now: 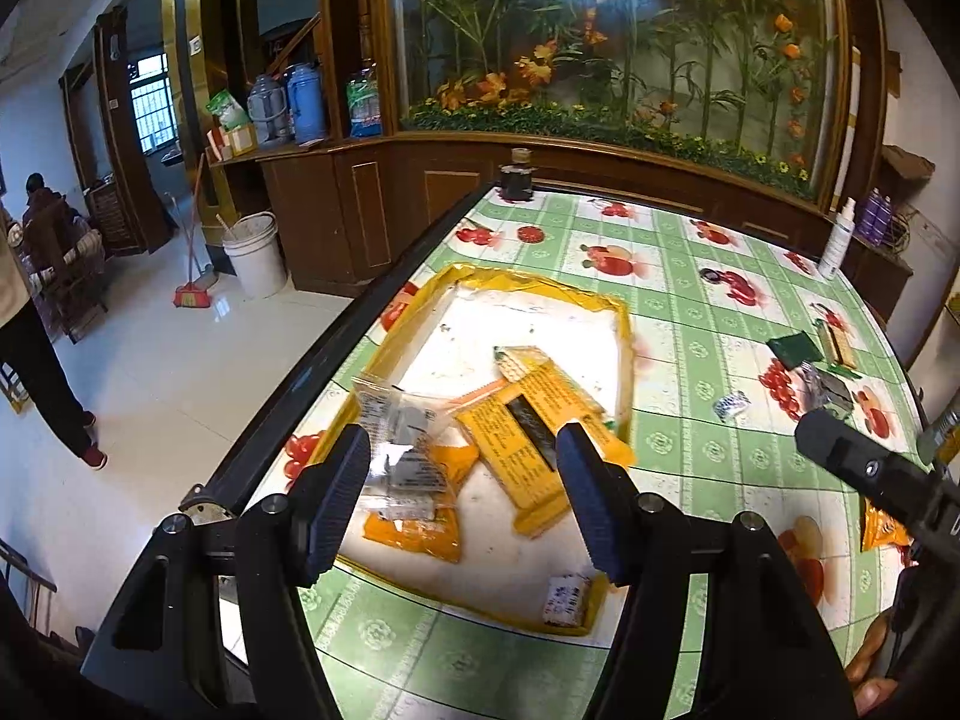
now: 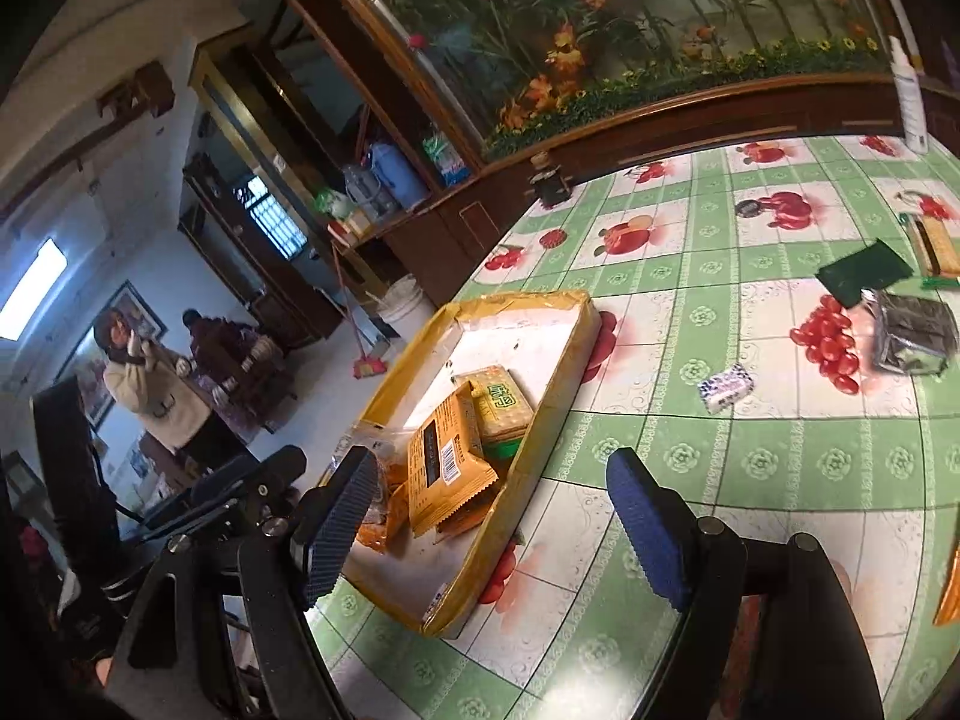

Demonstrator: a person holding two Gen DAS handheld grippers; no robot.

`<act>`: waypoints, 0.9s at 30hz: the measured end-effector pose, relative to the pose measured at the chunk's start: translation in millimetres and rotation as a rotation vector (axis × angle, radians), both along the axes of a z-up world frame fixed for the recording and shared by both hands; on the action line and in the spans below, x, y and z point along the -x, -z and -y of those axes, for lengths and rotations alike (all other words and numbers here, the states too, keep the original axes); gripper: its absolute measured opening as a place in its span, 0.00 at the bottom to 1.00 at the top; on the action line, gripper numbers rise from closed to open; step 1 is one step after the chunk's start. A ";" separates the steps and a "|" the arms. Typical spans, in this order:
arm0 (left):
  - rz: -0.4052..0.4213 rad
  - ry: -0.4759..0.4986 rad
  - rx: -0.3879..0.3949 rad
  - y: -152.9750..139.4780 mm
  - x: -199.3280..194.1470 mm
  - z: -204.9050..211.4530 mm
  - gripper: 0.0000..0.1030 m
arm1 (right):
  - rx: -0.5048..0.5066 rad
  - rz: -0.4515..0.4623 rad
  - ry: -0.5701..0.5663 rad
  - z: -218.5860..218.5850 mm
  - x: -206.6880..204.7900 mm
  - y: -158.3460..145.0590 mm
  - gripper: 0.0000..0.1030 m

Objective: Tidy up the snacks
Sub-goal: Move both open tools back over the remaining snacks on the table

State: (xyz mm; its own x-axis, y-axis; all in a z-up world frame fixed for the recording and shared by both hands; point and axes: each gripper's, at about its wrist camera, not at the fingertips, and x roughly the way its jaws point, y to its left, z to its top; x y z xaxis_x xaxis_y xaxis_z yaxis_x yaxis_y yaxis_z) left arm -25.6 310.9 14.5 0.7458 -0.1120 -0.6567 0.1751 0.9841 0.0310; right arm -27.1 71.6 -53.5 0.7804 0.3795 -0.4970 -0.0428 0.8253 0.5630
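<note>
Nearest, we see the left gripper (image 1: 462,480) with its jaws spread and empty above the near end of the shallow yellow tray (image 1: 624,324); the right gripper (image 2: 498,516) likewise stands wide with nothing between its pads, over the tray's near right wall. Inside the tray we find a clear packet (image 1: 399,438), orange packets (image 1: 528,438) and a cracker pack (image 2: 501,402), piled loosely toward the near end. Farther out on the green checked tablecloth (image 1: 690,444) lie a small white-and-blue sweet (image 2: 725,387), a silver pouch (image 2: 912,330) and a dark green packet (image 2: 861,273), well apart from the tray. We judge the risks thus: the small sweet may slip from wide pads; a low approach may nudge the light tray toward the table edge; the loose pile may spill.
</note>
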 end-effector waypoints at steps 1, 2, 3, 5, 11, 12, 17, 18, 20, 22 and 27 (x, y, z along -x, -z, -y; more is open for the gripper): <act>-0.001 0.012 0.000 -0.2 2.6 4.0 0.62 | -0.016 0.006 0.010 4.7 4.5 0.5 0.78; -0.003 0.031 0.002 -0.6 5.4 8.1 0.62 | -0.040 0.024 0.027 12.3 12.1 0.9 0.78; -0.003 0.045 0.002 -0.8 8.7 11.8 0.62 | -0.058 0.046 0.045 18.8 20.2 1.0 0.78; 0.002 0.068 -0.006 -1.3 14.9 20.3 0.62 | -0.097 0.125 0.091 35.8 44.4 -0.5 0.79; -0.009 0.141 -0.018 0.7 30.3 47.6 0.62 | -0.136 0.385 0.257 85.5 120.9 -17.0 0.85; -0.013 0.158 -0.020 1.5 32.7 53.1 0.62 | -0.143 0.400 0.280 93.8 130.2 -18.3 0.86; -0.016 0.224 -0.030 6.7 45.3 76.1 0.62 | -0.110 0.326 0.371 124.6 155.8 -15.5 0.92; -0.019 0.234 -0.032 8.0 46.1 80.0 0.62 | -0.100 0.287 0.386 131.7 158.0 -12.4 0.92; -0.024 0.263 -0.026 11.2 46.7 88.4 0.62 | -0.080 0.198 0.417 142.0 160.8 -5.6 0.92; -0.035 0.292 -0.024 14.4 44.4 97.1 0.62 | -0.050 0.104 0.443 153.2 163.1 3.6 0.92; -0.062 0.395 -0.019 23.2 32.3 124.1 0.62 | 0.071 -0.039 0.478 164.9 170.8 25.4 0.92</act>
